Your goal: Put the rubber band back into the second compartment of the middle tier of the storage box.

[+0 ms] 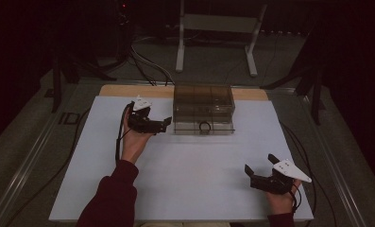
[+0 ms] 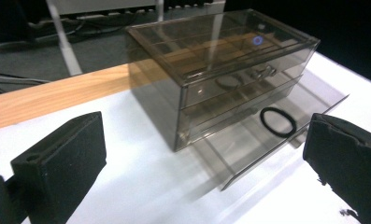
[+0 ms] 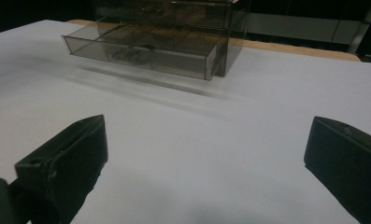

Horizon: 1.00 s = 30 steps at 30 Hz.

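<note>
Dark lab, floor cables (image 1: pixel 147 64), white stand (image 1: pixel 217 28), taped tabletop (image 1: pixel 185 170)

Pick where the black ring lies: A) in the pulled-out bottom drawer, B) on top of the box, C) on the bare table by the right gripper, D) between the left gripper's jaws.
A: the ring lies flat on the floor of the open bottom drawer of the clear box, apart from both grippers.
</note>
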Each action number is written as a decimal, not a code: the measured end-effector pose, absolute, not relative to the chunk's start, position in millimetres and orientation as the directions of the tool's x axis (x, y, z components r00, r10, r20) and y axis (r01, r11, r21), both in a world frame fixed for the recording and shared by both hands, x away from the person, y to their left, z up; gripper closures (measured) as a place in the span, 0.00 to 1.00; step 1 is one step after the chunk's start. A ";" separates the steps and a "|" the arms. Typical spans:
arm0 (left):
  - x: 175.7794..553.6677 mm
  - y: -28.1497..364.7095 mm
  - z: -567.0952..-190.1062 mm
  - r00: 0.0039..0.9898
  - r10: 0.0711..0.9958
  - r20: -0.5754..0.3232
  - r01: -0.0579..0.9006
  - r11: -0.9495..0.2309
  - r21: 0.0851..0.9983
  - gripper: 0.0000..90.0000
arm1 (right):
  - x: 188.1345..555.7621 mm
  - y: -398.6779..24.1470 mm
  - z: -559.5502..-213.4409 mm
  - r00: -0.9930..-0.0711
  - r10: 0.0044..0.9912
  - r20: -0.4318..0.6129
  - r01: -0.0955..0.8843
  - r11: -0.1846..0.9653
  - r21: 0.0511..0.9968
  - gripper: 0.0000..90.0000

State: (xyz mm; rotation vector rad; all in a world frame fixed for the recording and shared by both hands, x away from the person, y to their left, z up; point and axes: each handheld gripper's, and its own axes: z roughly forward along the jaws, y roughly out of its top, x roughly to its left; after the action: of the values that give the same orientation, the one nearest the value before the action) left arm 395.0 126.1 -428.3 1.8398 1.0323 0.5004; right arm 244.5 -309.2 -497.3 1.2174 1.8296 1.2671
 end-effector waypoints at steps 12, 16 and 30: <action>373.0 155.5 -434.2 0.559 0.825 -0.085 0.448 -0.214 0.868 0.00 | 243.9 -309.7 -497.0 -0.404 0.914 0.026 0.344 0.125 0.931 0.00; 365.4 169.0 -436.2 0.546 0.833 -0.088 0.444 -0.199 0.874 0.00 | 243.9 -309.2 -496.9 -0.407 0.913 0.026 0.344 0.126 0.931 0.00; 331.0 209.1 -453.6 0.517 0.852 -0.081 0.424 -0.173 0.889 0.00 | 243.4 -306.3 -497.1 -0.420 0.907 0.025 0.344 0.134 0.929 0.00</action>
State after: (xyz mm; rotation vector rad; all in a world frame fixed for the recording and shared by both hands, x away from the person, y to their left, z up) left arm 331.0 209.1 -453.6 1.7911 1.0675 0.5537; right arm 243.4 -306.3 -497.1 1.2015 1.8461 1.2761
